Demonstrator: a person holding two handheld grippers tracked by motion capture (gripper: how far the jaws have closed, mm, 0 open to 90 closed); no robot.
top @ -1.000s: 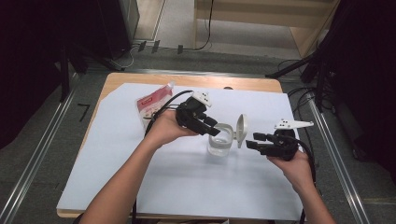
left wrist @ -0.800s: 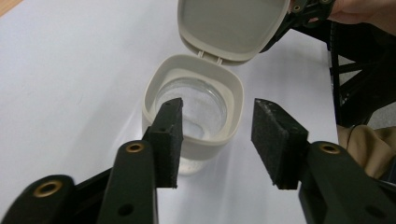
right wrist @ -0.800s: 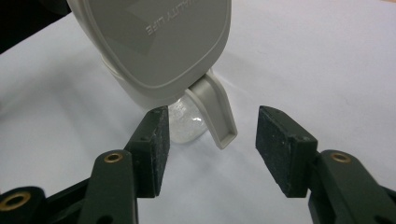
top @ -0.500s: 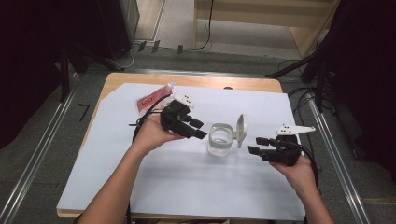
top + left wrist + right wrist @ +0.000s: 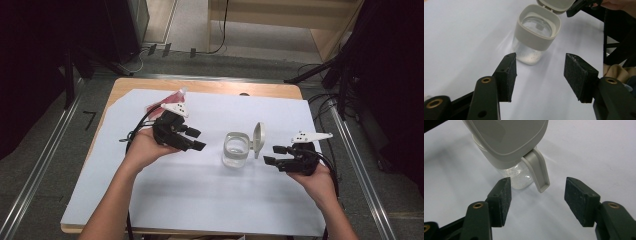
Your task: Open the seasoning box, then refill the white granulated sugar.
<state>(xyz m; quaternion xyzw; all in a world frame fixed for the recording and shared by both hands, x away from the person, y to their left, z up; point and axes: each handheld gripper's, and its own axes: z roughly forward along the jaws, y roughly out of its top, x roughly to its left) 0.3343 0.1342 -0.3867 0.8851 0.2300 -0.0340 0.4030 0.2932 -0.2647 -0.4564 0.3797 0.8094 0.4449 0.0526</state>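
Observation:
A clear glass jar (image 5: 235, 151) with a grey collar stands on the white sheet (image 5: 200, 200), its hinged lid (image 5: 259, 139) flipped up on the right side. My left gripper (image 5: 199, 140) hangs to the jar's left, apart from it, and points at it. Its jaws have just been opening and nothing is between them. In the left gripper view the jar (image 5: 537, 35) stands beyond the open left gripper (image 5: 540, 75). My right gripper (image 5: 271, 155) sits right of the lid, and its jaws have also just been opening, empty. In the right gripper view the lid (image 5: 506, 140) and its latch tab (image 5: 540, 173) are just ahead of the open right gripper (image 5: 537, 200).
A red pouch (image 5: 170, 100) lies on the sheet behind the left gripper, near the far left. The wooden table edge (image 5: 210, 86) borders the sheet at the back. Cables trail from both grippers toward the person. Dark stands and floor rails flank the table.
My left gripper has pulled back to the left, away from the jar it was against, and its jaws have spread. The right gripper stayed in place with its jaws slightly wider.

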